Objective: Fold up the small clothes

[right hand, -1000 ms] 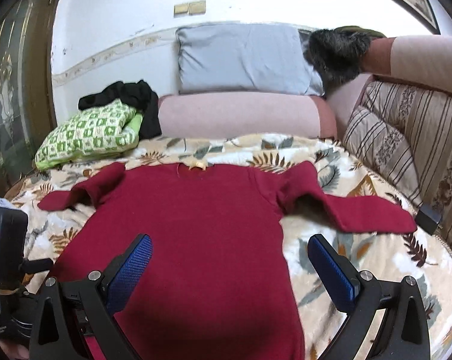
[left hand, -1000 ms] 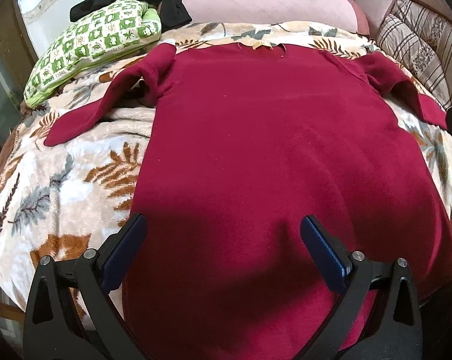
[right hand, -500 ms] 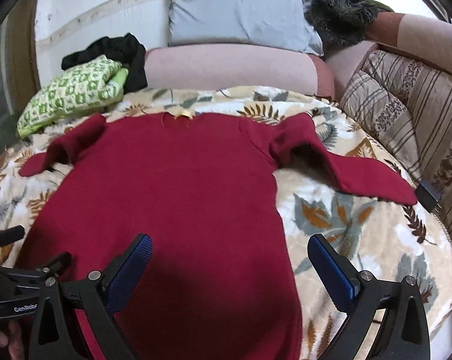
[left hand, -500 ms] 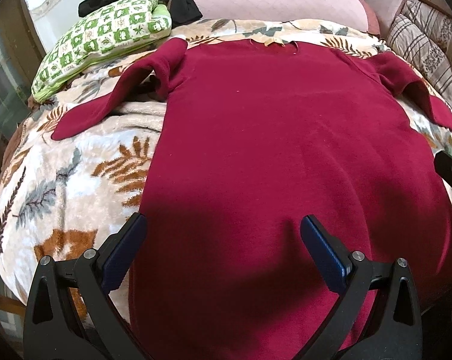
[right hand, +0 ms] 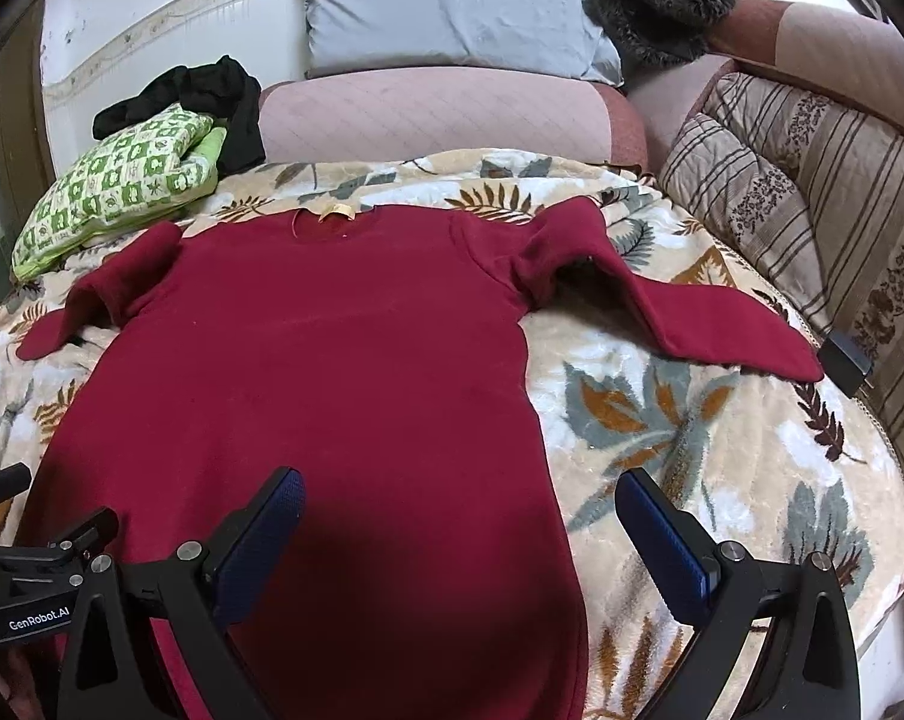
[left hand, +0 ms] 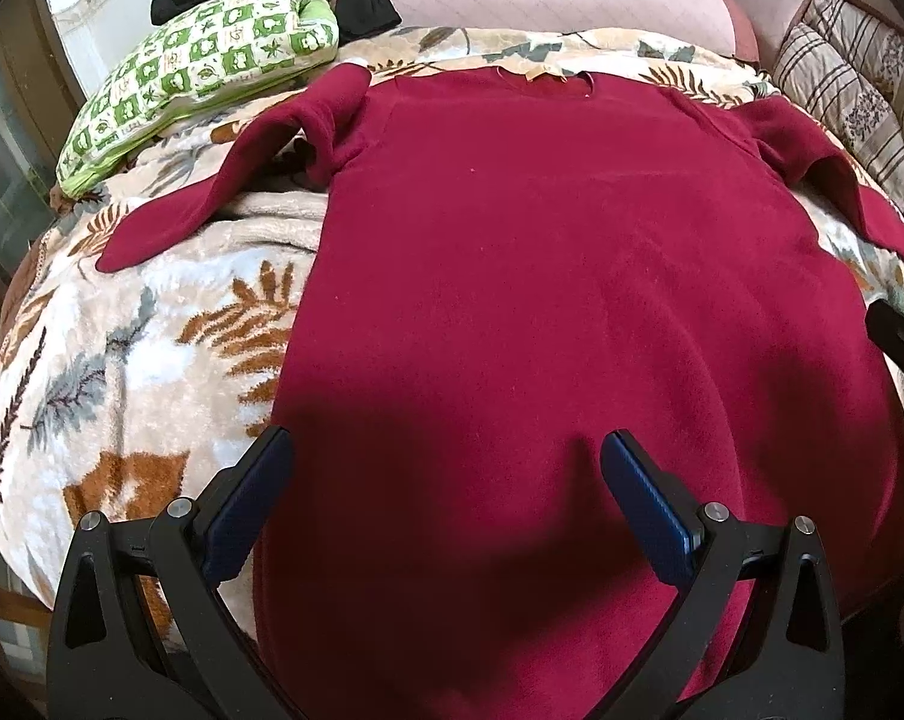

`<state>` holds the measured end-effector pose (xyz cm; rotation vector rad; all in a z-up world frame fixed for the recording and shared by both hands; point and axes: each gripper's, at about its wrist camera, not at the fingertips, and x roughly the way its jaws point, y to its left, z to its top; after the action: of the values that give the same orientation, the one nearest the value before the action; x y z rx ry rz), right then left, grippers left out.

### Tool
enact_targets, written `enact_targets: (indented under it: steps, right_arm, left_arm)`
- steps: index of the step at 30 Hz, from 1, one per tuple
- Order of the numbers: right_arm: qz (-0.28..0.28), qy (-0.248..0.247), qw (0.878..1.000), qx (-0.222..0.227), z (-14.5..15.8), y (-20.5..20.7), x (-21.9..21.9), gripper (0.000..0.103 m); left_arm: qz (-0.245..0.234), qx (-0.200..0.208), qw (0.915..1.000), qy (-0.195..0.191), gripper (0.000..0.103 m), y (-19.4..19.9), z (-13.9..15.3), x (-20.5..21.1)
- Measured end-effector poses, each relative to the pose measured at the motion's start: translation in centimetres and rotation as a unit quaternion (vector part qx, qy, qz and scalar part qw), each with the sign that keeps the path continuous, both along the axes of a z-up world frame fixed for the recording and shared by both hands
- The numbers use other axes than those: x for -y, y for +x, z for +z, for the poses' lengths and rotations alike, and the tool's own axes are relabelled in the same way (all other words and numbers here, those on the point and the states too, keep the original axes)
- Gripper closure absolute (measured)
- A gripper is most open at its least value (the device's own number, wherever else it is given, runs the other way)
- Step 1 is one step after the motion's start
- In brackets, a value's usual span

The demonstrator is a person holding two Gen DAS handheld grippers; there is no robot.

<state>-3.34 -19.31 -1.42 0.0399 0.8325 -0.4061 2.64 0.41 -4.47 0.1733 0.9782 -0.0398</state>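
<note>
- Red sweater (left hand: 547,276) lies flat on the leaf-print blanket (left hand: 152,348), neck end twd the far side, hem twd the cameras; a pale tag shows at the neckline.
- Body smooth, plain dark red, fuzzy knit, no print; a shadow covers the hem end.
- Both sleeves bunch up at the shoulder, then run outward & down over the blanket — left sleeve (left hand: 212,192) ends in a flat cuff on the left side, right sleeve (right hand: 691,318) reaches twd the striped cushions (right hand: 811,198).
- Left gripper (left hand: 446,492) hovers over the hem area, fingers wide apart w/ nothing between them; blue pads (left hand: 248,510) visible. Can't tell if it touches the fabric.
- Right gripper (right hand: 460,534) sits over the sweater's right side edge — fingers spread wide, gripping nothing; one finger over red fabric, the other over blanket.
- Green checked pillow (right hand: 122,192) at the blanket's far left, black garment (right hand: 212,96) piled behind it.
- Pink bolster (right hand: 440,114) runs along the far edge, grey pillow (right hand: 452,6) above it, dark furry item (right hand: 649,6) to its right.
- Small black box (right hand: 844,360) just beside the right sleeve's cuff, by the cushions.
</note>
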Motion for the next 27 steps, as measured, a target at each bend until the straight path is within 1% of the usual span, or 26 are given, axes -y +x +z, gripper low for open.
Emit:
enact_targets:
  steps: [27]
  right_arm:
    - [-0.010, -0.002, 1.000, 0.005, 0.21, -0.08, 0.38, 0.000]
  left_arm:
    - [-0.006, -0.007, 0.9999, 0.009, 0.000, -0.02, -0.52, 0.34]
